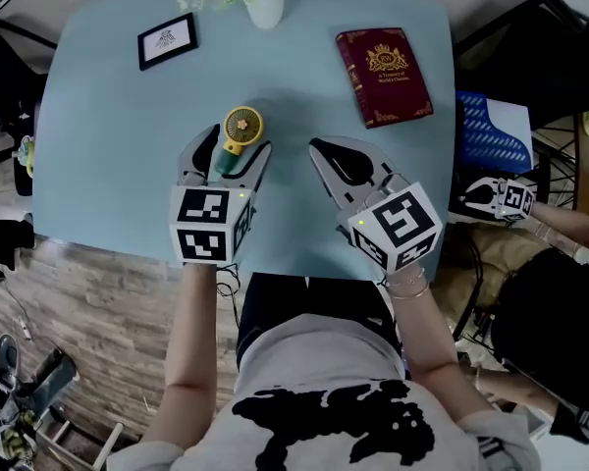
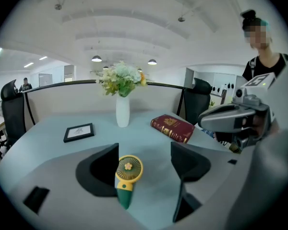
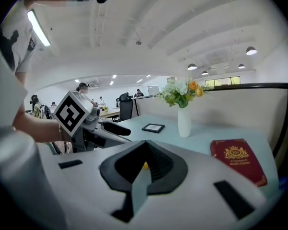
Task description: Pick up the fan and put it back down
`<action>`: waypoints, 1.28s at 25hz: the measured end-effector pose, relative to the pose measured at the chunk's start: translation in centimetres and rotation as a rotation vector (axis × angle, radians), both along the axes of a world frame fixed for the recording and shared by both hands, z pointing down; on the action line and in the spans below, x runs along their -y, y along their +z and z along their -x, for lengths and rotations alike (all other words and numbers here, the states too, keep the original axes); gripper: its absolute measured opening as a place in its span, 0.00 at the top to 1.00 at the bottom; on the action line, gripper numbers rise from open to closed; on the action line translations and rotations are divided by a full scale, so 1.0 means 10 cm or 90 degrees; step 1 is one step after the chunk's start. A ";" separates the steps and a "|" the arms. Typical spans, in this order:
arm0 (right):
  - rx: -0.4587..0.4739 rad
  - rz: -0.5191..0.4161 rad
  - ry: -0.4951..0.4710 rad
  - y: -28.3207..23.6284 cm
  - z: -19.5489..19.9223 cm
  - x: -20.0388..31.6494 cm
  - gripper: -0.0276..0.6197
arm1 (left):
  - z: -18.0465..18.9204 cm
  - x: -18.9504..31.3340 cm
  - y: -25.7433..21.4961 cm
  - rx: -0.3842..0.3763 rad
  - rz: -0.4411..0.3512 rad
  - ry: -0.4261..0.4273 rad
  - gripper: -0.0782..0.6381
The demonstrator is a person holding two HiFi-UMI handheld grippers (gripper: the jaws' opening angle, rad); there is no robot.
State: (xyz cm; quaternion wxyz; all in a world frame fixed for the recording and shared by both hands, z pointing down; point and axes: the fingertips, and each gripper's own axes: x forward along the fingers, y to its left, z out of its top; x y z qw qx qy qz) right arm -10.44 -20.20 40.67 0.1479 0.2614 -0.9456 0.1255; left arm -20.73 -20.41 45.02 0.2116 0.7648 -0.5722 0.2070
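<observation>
PICKUP DRILL: A yellow-and-green handheld fan [image 1: 241, 129] lies face up on the pale blue table [image 1: 108, 126], with its head toward 12 o'clock and its handle toward 6. The left gripper [image 1: 234, 147] frames it, jaws released and wide apart, neither pad touching it. The right gripper [image 1: 316, 147], at the fan's 3 o'clock, hangs with its jaws clenched together on nothing.

Whether the pickup is yet to come or the fan is already set back cannot be told. For a clean grasp, the left gripper would best come straight down over the green handle, with its jaws at 9 and 3 o'clock. Closing below the round head should keep the fan from swinging.

Room is generous. The red book [image 1: 383, 75] sits at the fan's 2 o'clock, the picture frame [image 1: 167, 39] at 10 and the white vase [image 1: 265, 8] at 12, all well apart. The table's near edge runs close at 6 o'clock, and a second person's gripper [image 1: 501, 199] waits past the 3 o'clock edge.
</observation>
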 end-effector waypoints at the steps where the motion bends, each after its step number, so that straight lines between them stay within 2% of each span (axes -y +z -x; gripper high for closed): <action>1: 0.003 -0.006 0.001 -0.05 -0.02 0.00 0.95 | -0.03 0.00 -0.08 0.001 -0.010 0.006 0.40; 5: 0.012 -0.030 0.003 -0.25 -0.08 -0.01 0.95 | -0.14 -0.01 -0.38 -0.001 -0.047 0.019 0.41; 13: 0.036 -0.071 0.001 -0.60 -0.17 -0.06 0.95 | -0.33 -0.05 -0.77 -0.004 -0.089 0.048 0.47; 17: 0.044 -0.085 0.002 -0.72 -0.24 -0.12 0.95 | -0.38 -0.08 -0.98 -0.009 -0.126 0.049 0.56; 26: 0.060 -0.117 0.009 -0.93 -0.35 -0.20 0.95 | -0.48 -0.17 -1.23 -0.036 -0.194 0.055 0.86; 32: 0.062 -0.122 0.006 -0.96 -0.37 -0.24 0.95 | -0.64 -0.24 -1.21 -0.035 -0.186 0.082 0.88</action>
